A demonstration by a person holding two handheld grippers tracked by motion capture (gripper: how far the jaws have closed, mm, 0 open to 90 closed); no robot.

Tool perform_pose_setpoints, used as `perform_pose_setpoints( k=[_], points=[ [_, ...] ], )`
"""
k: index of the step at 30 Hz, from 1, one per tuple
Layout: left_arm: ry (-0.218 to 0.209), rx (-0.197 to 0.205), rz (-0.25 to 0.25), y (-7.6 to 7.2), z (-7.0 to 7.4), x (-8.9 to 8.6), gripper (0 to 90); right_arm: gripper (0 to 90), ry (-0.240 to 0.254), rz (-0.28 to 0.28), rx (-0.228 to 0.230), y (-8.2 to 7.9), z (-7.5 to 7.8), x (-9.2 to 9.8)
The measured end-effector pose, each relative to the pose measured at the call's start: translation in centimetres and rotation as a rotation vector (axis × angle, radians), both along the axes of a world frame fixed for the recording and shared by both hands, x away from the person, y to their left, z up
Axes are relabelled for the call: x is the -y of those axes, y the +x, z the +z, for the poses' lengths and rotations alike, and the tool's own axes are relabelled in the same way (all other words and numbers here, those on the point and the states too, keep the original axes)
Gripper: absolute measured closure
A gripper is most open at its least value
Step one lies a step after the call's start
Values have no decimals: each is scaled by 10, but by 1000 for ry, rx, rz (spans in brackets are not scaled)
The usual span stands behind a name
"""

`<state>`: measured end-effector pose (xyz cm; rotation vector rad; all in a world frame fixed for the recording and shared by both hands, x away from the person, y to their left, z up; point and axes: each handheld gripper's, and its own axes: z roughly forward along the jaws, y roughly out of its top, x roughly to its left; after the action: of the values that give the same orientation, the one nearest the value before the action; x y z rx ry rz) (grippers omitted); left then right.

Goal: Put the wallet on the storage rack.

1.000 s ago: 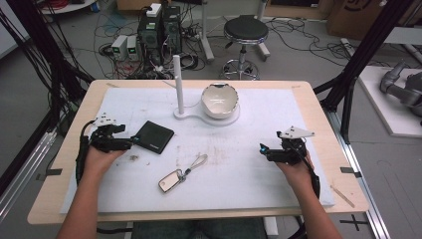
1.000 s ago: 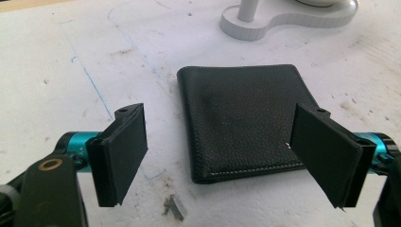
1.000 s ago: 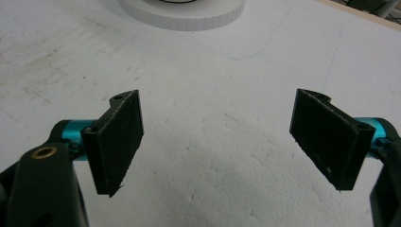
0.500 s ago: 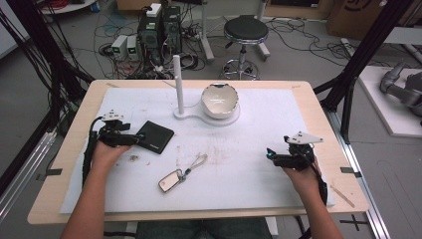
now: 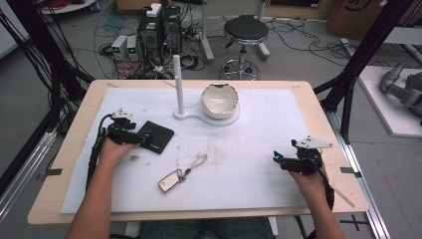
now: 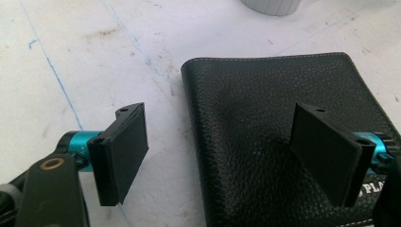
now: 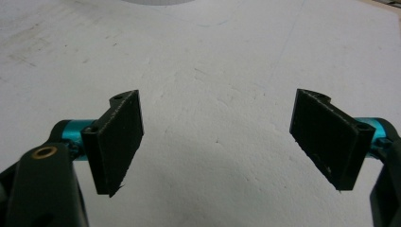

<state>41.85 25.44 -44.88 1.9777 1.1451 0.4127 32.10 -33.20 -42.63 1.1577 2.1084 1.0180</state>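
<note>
Left tool point(image 5: 141, 138) sits at about nine o'clock on the bench point(image 5: 74, 129), its jaws spread wide and holding nothing; in the left gripper view point(image 6: 218, 156) one jaw hangs over the bare white mat point(image 6: 94, 56) and the other over the black leather wallet point(image 6: 265, 142), whose near edge lies between them. From above, the wallet point(image 5: 157, 136) lies flat just beside that tool, toward the centre; right tool point(image 5: 279, 160) rests at roughly four o'clock, well apart from everything, jaws likewise wide and empty over bare mat in the right gripper view point(image 7: 217, 142). A key fob with a cord loop point(image 5: 175, 178) lies near six o'clock; a white bowl point(image 5: 219, 99) on a white stand with an upright post point(image 5: 177, 84) sits toward twelve o'clock.
</note>
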Motion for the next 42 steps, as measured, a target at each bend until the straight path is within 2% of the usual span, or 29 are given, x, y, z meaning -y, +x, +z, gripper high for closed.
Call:
perform_pose_setpoints(
  k=[3,4,6,8,10,11,16,19,26,28,30,34,42],
  points=[
    [-20,-12,-2,1,-2,-1,206,183,1,3,-1,0,0,-1],
    [-40,-19,-2,1,-3,-2,222,183,-3,7,1,0,0,-2],
    [-69,-34,-12,2,-4,-4,270,182,-4,12,-2,1,0,-3],
    [-80,-40,-24,2,-4,-5,301,183,-6,15,-2,1,-1,-4],
    [-108,-47,-49,1,-4,-5,390,183,-6,15,-2,1,0,-5],
    [-111,-49,-51,1,-4,-5,439,183,-8,18,1,1,-1,-5],
    [-134,-67,-44,1,-4,-7,473,183,-7,18,-3,1,0,-6],
    [-150,-80,-38,0,-4,-9,524,183,-10,20,-3,1,0,-7],
    [-178,-95,-37,-2,-3,-17,687,183,-11,17,-7,1,0,-7],
    [-169,-93,-36,-3,0,-17,732,183,-13,20,-5,1,0,-7],
    [-152,-79,-33,-5,2,-15,758,183,-11,20,-6,1,0,-8],
    [-153,-27,-54,-9,13,-14,799,183,-17,24,-7,1,-1,-8],
    [-121,108,-135,-23,53,3,812,183,-20,37,-12,3,-2,-12]
  ],
)
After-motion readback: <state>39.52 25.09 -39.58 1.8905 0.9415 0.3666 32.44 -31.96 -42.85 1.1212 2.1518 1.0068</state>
